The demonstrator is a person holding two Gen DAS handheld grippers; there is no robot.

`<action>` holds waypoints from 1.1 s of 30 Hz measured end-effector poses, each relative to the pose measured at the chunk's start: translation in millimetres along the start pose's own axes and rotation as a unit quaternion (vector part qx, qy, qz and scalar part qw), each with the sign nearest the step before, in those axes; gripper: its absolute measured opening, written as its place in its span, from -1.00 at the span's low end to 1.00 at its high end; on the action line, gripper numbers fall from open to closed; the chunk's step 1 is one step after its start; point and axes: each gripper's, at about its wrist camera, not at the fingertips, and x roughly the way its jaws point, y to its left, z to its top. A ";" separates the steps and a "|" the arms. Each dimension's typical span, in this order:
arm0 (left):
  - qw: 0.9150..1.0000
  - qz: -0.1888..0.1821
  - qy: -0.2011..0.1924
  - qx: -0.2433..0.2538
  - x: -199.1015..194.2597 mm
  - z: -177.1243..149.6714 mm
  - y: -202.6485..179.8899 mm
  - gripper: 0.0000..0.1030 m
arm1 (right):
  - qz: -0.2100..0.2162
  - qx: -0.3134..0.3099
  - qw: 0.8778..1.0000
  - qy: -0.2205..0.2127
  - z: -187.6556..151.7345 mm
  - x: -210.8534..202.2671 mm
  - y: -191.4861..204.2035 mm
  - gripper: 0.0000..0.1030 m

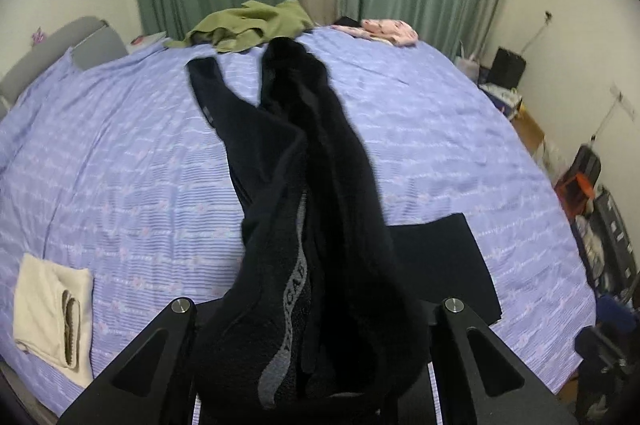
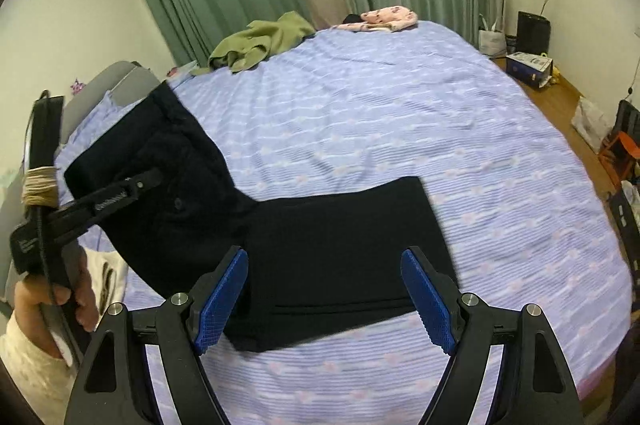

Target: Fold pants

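Observation:
Black pants [image 1: 304, 185] stretch away from me across the lilac bed, legs toward the far side. My left gripper [image 1: 312, 321] is shut on their waist end, lifted off the bed; the grey lettered waistband [image 1: 294, 289] shows between the arms. In the right wrist view the left gripper [image 2: 136, 185] holds the pants [image 2: 180, 193] up at the left. A folded black garment [image 2: 344, 257] lies flat on the bed, also in the left wrist view [image 1: 448, 257]. My right gripper [image 2: 324, 297] hovers open above it, blue pads [image 2: 222, 301] wide apart and empty.
An olive garment [image 1: 256, 25] and a pink one [image 1: 388, 29] lie at the bed's far edge. A folded cream cloth [image 1: 52, 309] lies near left. The grey headboard [image 1: 60, 45] is at left. Bags, boxes and floor clutter [image 2: 532, 65] stand beyond the bed's right side.

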 end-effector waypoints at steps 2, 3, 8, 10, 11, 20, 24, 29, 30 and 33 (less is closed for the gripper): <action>1.000 0.002 0.007 0.010 11.9 -1.1 -24.4 -0.64 | 0.002 0.000 1.000 0.000 2.5 -3.4 -19.1 0.56; 1.000 0.002 0.011 0.014 19.7 -1.6 -36.2 -0.64 | 0.001 -0.001 1.000 0.002 3.6 -2.2 -28.4 0.56; 0.999 -0.017 0.051 0.011 67.8 -4.8 -100.6 -0.65 | -0.006 0.000 1.000 0.014 6.7 9.1 -80.2 0.56; 0.997 -0.023 0.072 0.018 92.3 -9.4 -126.0 -0.65 | -0.011 0.000 1.000 0.019 5.8 17.1 -100.8 0.56; 0.996 -0.022 0.084 0.022 104.9 -13.5 -139.9 -0.65 | -0.013 0.000 1.000 0.022 4.5 19.8 -111.5 0.56; 0.988 -0.004 0.135 0.071 161.9 -50.4 -216.4 -0.64 | -0.028 0.034 0.997 0.063 -15.5 53.8 -193.5 0.56; 0.984 -0.014 0.157 0.077 170.3 -59.2 -230.7 -0.22 | -0.041 0.063 0.994 0.079 -25.9 63.6 -218.2 0.56; 0.987 -0.079 0.130 0.050 135.4 -52.9 -237.7 0.54 | -0.053 0.089 0.991 0.088 -30.0 69.0 -233.1 0.56; 0.988 -0.081 0.120 0.050 126.0 -50.5 -236.3 0.58 | -0.055 0.089 0.991 0.087 -29.4 68.9 -233.0 0.56; 0.991 -0.087 0.096 0.036 103.1 -45.8 -219.6 0.61 | -0.053 0.083 0.992 0.082 -25.7 69.1 -228.1 0.56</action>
